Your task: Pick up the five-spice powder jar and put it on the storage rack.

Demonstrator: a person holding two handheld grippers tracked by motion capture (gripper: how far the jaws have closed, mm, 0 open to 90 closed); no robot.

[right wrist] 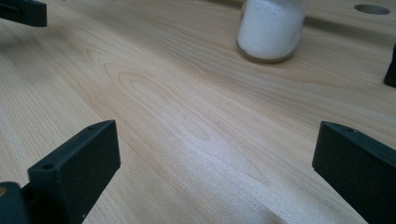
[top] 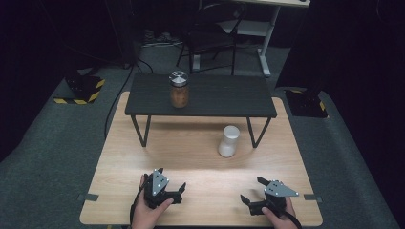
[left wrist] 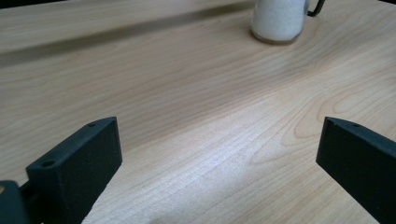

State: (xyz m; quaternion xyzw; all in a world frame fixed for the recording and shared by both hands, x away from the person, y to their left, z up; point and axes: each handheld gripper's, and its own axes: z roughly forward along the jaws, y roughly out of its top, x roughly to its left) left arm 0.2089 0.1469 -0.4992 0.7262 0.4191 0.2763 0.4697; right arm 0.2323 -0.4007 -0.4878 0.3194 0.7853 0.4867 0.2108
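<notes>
White jar point(top: 229, 141) is standing upright mid-table, right of centre, just near of the black shelf point(top: 215, 98); nothing is touching it. I'm holding my left gripper point(top: 173, 190) and right gripper point(top: 252, 192) low at the near edge, both jaws spread wide, empty. Looks like nothing's started: reach, grasp, move all left. Brown jar point(top: 179, 89) is sitting on the shelf.

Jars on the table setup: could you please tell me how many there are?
2. A brown-filled jar with a metal lid stands on the black shelf, left of centre. A white jar stands on the wooden table, in front of the shelf's right legs.
</notes>
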